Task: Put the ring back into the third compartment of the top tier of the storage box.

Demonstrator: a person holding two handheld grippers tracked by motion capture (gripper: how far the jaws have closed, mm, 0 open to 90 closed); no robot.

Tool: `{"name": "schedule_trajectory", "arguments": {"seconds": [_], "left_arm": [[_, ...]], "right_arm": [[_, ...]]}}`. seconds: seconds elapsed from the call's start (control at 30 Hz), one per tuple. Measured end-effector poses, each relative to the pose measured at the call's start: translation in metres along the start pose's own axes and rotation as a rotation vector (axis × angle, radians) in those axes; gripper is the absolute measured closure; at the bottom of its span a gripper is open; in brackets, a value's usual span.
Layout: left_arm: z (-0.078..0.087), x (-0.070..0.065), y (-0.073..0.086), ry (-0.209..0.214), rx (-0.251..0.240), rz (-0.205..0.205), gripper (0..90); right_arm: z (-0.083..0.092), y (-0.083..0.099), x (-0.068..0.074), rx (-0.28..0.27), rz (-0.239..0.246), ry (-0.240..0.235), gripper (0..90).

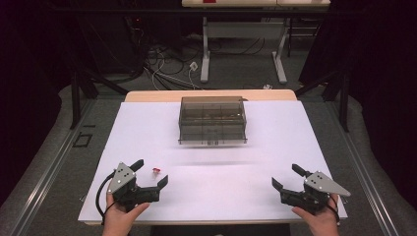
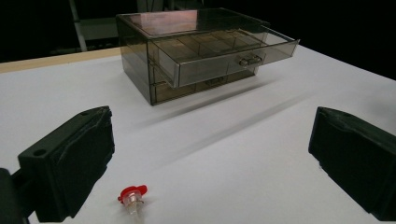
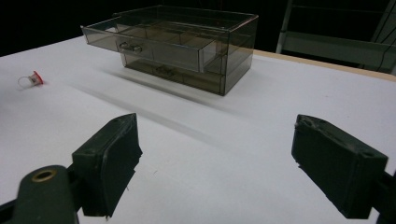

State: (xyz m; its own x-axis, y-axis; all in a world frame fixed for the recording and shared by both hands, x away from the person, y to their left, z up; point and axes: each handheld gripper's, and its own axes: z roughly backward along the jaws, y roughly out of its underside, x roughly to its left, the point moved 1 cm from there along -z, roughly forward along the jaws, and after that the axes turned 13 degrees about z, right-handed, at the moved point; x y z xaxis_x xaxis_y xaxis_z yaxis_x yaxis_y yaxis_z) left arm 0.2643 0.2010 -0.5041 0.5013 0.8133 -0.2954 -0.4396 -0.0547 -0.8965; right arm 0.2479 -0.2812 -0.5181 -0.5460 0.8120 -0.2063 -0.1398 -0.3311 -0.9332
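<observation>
Up close, both gripper views reveal the drawer box [image 2: 196, 51] has its top drawer [image 3: 154, 44] pulled out; from above that is hard to tell. Left gripper [image 1: 151, 173] and right gripper [image 1: 286, 176] gape wide, empty; the tiny red-capped piece [image 2: 132, 196] stays indistinct.

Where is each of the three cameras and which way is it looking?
High view: above the person's side, looking forward and down at the table; both hands and grippers, left, right, show at the bottom.
Left gripper view: low on the left gripper, facing the drawer box; its open jaws show.
Right gripper view: low on the right gripper, facing the box; open jaws show.
All three share the box and the red cap.
</observation>
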Motion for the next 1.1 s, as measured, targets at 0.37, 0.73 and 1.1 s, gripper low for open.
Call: {"name": "schedule_trajectory", "arguments": {"seconds": [0.37, 0.73, 1.1], "left_arm": [[0.0, -0.002, -0.001, 0.001, -0.006, -0.012, 0.4], [-0.002, 0.006, -0.003, -0.016, 0.019, 0.052, 0.4], [-0.019, 0.013, -0.012, -0.048, 0.066, 0.083, 6.9]], "right_arm": [[0.005, 0.004, -0.003, 0.012, -0.023, 0.019, 14.5], [0.005, 0.005, -0.004, 0.012, -0.032, 0.019, 14.5], [0.004, 0.006, -0.007, 0.015, -0.053, 0.013, 14.5]]}}
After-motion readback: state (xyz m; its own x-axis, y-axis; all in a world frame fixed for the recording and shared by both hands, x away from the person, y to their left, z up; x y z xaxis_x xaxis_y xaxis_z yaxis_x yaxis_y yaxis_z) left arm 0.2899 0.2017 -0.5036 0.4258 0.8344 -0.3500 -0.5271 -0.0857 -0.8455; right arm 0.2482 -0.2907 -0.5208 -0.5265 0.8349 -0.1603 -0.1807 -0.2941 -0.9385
